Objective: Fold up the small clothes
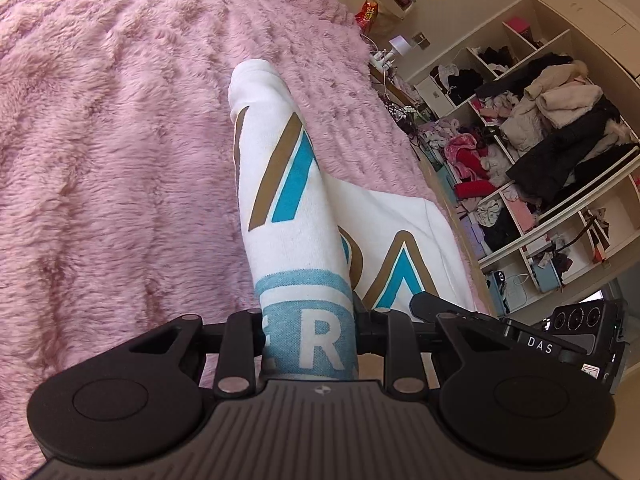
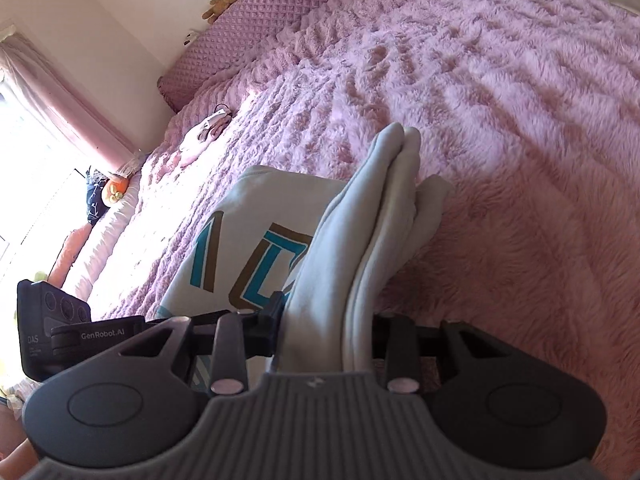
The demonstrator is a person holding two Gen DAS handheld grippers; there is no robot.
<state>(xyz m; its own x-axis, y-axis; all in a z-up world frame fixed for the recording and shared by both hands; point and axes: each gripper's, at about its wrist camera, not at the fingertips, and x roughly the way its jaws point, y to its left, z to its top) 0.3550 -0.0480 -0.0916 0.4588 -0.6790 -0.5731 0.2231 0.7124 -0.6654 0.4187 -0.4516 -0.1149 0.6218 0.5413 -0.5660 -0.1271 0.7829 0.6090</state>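
A white garment point(image 1: 280, 184) with blue and brown lettering lies partly on a pink furry blanket point(image 1: 100, 140). My left gripper point(image 1: 308, 336) is shut on a bunched edge of it, and the cloth rises from the bed into the jaws. In the right wrist view the same garment point(image 2: 248, 216) lies flat on the left, with a folded ridge point(image 2: 384, 200) lifted up. My right gripper point(image 2: 324, 332) is shut on that ridge, several layers pinched between its jaws. Both grippers hold the cloth above the bed, side by side.
The blanket point(image 2: 500, 100) covers the whole bed up to a quilted headboard point(image 2: 260, 12). A small pink cloth point(image 2: 204, 132) lies near the far edge by a curtained window point(image 2: 60, 92). Open shelves stuffed with clothes point(image 1: 540, 140) stand beyond the bed's right side.
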